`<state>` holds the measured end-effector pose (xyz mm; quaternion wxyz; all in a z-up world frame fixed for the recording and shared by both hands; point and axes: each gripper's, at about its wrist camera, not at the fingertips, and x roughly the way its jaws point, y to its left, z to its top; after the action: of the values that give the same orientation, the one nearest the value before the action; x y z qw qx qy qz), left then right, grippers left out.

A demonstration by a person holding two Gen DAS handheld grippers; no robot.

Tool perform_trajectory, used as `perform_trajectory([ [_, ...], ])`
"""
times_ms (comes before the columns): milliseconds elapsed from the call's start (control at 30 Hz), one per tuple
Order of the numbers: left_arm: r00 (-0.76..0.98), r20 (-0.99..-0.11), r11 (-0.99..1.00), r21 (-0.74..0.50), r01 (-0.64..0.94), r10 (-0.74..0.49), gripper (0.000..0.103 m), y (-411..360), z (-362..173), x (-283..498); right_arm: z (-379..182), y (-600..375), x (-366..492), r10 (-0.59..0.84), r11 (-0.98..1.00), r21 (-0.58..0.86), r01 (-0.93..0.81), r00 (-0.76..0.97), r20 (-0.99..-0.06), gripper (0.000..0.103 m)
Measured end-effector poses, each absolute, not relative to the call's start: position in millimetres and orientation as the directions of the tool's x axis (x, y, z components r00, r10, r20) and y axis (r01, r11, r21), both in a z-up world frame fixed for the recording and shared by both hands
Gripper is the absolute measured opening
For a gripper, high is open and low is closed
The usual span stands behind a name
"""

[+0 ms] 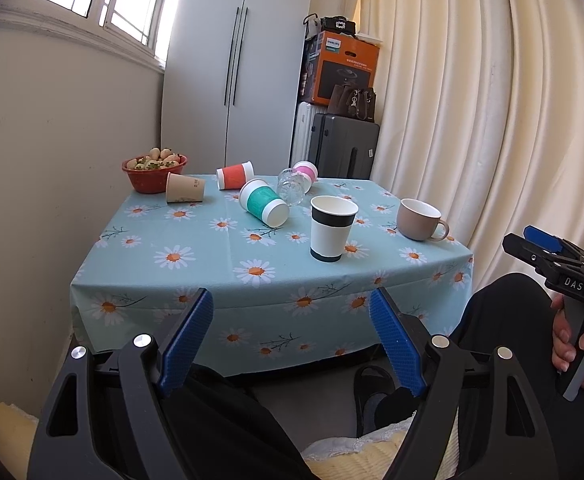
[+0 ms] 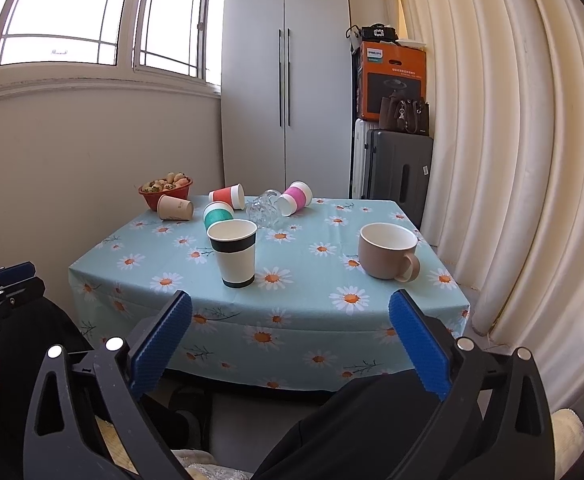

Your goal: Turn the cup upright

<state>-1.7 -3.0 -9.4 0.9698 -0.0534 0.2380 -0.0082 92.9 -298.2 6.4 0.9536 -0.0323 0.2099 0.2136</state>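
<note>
Left wrist view first: the left gripper (image 1: 292, 320) hangs short of the counter's (image 1: 220, 280) near edge, jaws spread wide with nothing between them. Off to the side the right gripper (image 1: 531, 246) shows, but from this angle I can't tell how its jaws stand. No reach has started, I'd say; this is the approach step. Two cups are done: the black-banded paper cup (image 1: 331, 228) near the front edge and the beige mug (image 1: 417, 220) by the right edge both stand mouth up. Closest candidate is the green cup (image 1: 264, 204), mid-counter, lying on its side, long axis running diagonally, one white end toward the near-right; which end is open, I can't quite make out. Behind it lie the red cup (image 1: 234, 176), tan cup (image 1: 184, 188), pink cup (image 1: 305, 170) and clear glass (image 1: 292, 186), all tipped over along the far edge.

Right wrist view: the right gripper (image 2: 290, 340) is also empty, jaws wide apart. The green cup (image 2: 218, 214) sits half hidden behind the black-banded paper cup (image 2: 234, 252). The next move likely calls for reaching around that upright cup, pinching across the green body, then rotating it mouth up.
</note>
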Motion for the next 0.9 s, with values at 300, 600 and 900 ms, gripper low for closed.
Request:
perform_trajectory([
  [300, 0.886, -0.462, 0.994, -0.107, -0.011, -0.04, 0.079, -4.0, -9.7, -1.1, 5.6, -299.5, 93.7, 0.392, 0.907, 0.027, -0.42, 0.82, -0.417, 0.098],
  [600, 0.886, -0.462, 0.994, -0.108, -0.011, -0.041, 0.079, -3.8, -9.8, -1.0, 6.1, -300.8, 93.2, 0.391, 0.908, 0.025, -0.419, 0.822, -0.413, 0.098],
  [900, 0.886, -0.462, 0.994, -0.112, -0.014, -0.04, 0.079, -3.1, -10.4, -1.0, 5.1, -301.3, 93.2, 0.392, 0.907, 0.024, -0.42, 0.822, -0.415, 0.098],
])
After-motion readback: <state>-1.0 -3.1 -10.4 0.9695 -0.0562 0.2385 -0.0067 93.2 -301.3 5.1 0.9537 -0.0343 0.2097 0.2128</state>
